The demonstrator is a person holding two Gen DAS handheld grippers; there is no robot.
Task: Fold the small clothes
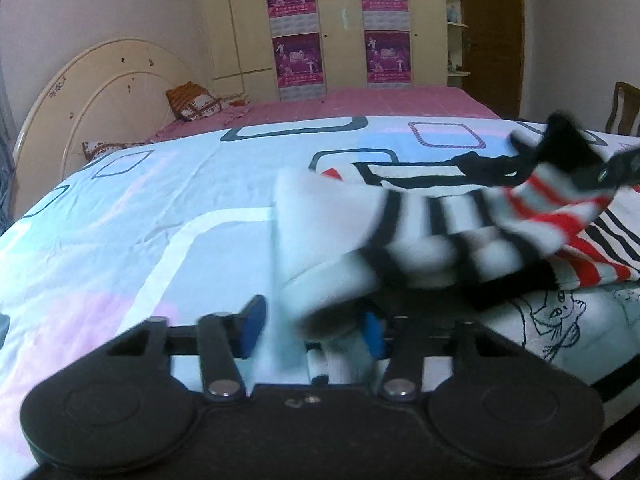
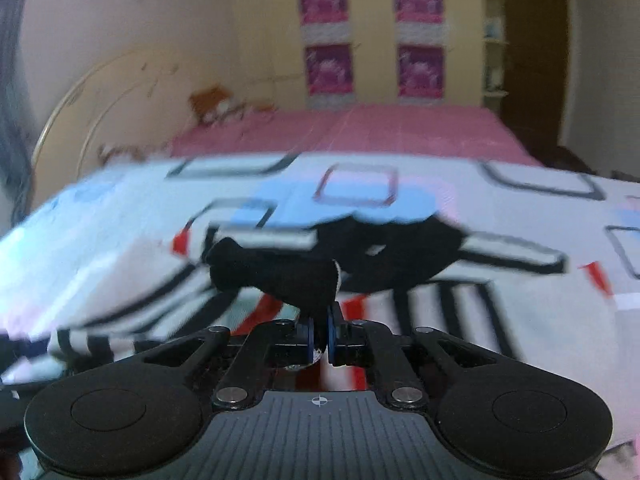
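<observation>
both wrist views low over the bed [image 1: 120, 216], facing the wardrobe [image 1: 336, 20], sharing the striped garment [image 2: 400, 264]

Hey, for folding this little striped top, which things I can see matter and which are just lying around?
Part of the job:
striped garment
left gripper, open, cloth lying between its pads
right gripper, shut on the garment's black edge
patterned bedsheet as work surface

Just lying about:
orange pillow
wardrobe posters
wooden chair
</observation>
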